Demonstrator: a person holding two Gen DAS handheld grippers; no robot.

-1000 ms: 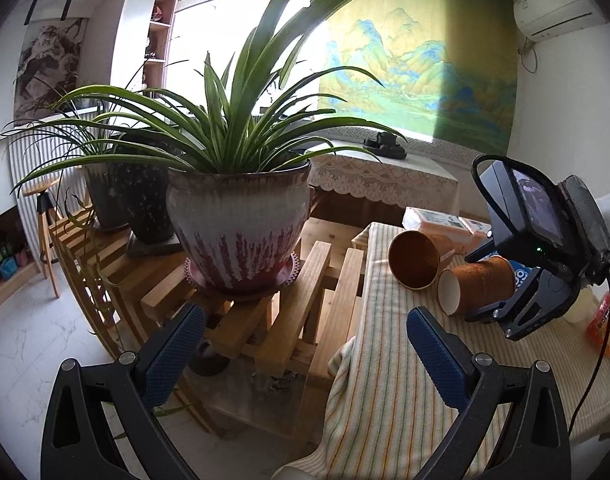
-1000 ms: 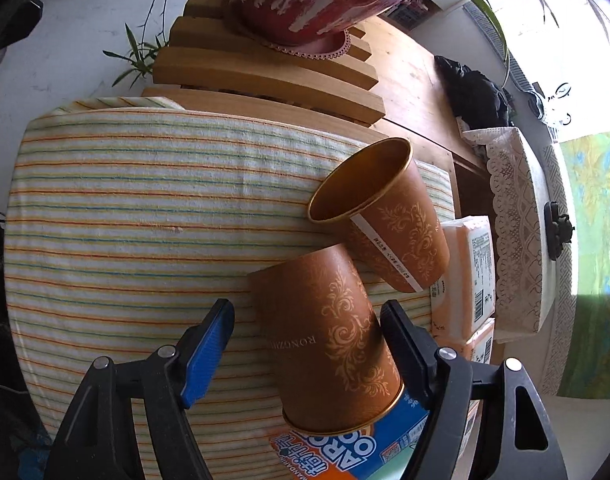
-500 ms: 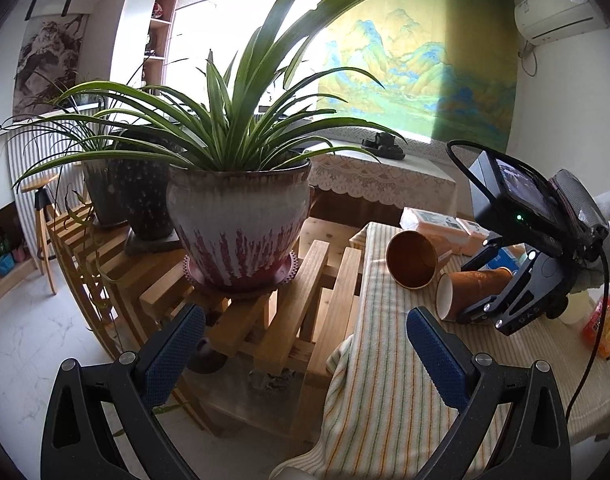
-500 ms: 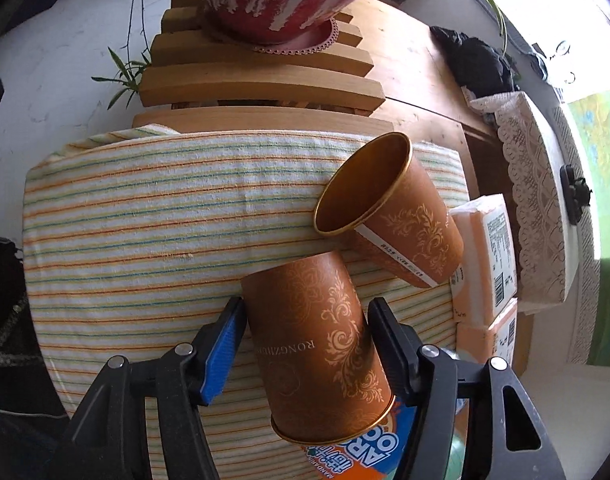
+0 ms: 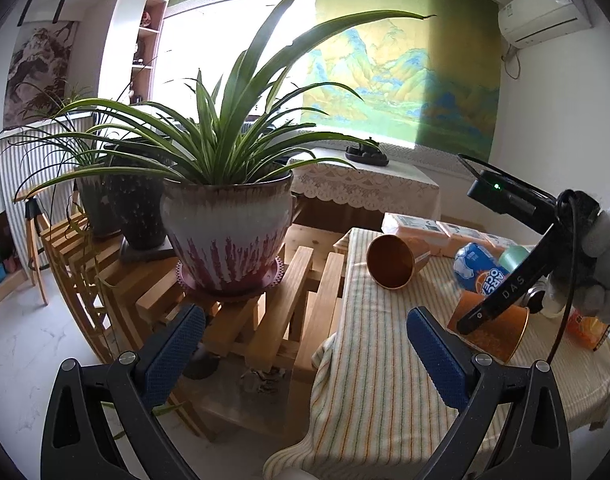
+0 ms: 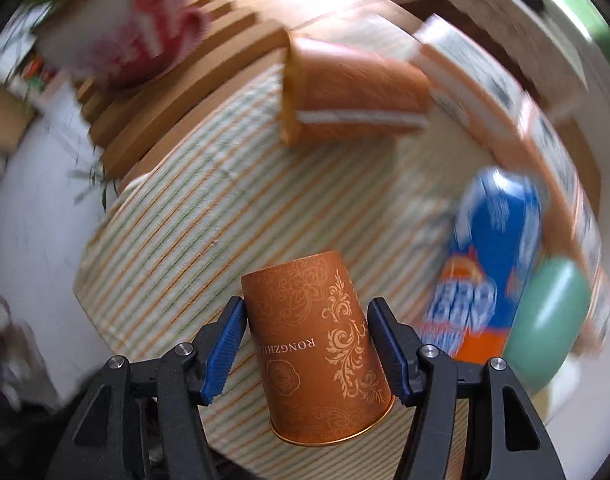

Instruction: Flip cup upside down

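1. Right claw (image 6: 309, 344) pinched on the copper cup (image 6: 317, 356), blue pads (image 6: 225, 348) pressed against opposite sides of its wall.
2. Cup held off the striped cloth (image 6: 209, 208), between the two fingers of the right claw, long axis running roughly along the fingers.
3. Closed base pointed forward, away from the right claw; open gold rim pointed back toward the wrist, slightly lower and tilted to the right.
4. Lettering on the cup wall read upside down from the right wrist view.
5. From the left wrist view, same cup (image 5: 493, 332) seen to the front right of the left claw, tilted, rim down-right toward the cloth-covered surface (image 5: 385, 380), partly behind the right claw (image 5: 471, 322).
6. Gloved right hand (image 5: 603, 276) around the handle, farther right.
7. Left claw (image 5: 305, 356) spread wide, nothing between its blue pads (image 5: 173, 348), held near the edge of the surface.
8. Second copper cup (image 6: 353, 92) on its side ahead of the right claw, well apart from the held cup, mouth toward the left; much blurred in the right wrist view.
9. Same second cup (image 5: 393, 256) ahead of the left claw, mouth facing it.
10. Blue and orange bottle (image 6: 485, 276) lying to the front right of the right claw, blurred.
11. Potted plant (image 5: 229, 228) on wooden slats (image 5: 289, 304), front left of the left claw.
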